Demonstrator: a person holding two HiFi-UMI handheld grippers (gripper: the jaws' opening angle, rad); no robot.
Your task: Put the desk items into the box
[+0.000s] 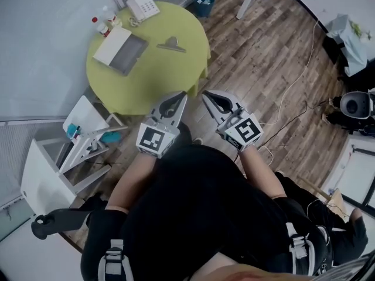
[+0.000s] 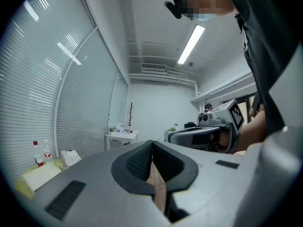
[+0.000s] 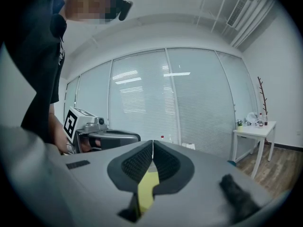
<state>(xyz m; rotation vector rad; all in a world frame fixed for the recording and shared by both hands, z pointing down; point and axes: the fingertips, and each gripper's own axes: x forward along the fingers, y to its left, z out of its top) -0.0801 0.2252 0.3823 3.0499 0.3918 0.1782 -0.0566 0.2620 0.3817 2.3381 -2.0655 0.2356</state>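
Observation:
A round green table (image 1: 176,75) carries a white telephone (image 1: 143,6), small bottles (image 1: 99,27), a flat white and grey box-like item (image 1: 120,50) and a grey binder clip (image 1: 171,44). My left gripper (image 1: 181,95) and right gripper (image 1: 205,95) are held side by side just short of the table's near edge, apart from every item. In the left gripper view the left gripper (image 2: 152,144) has its jaws pressed together with nothing between them. The right gripper (image 3: 152,144) looks the same in its own view.
A blue bin (image 1: 204,3) stands on the wood floor beyond the table. A white chair or rack (image 1: 82,127) stands at the left. Cables (image 1: 293,92) run across the floor on the right, near dark equipment (image 1: 354,104).

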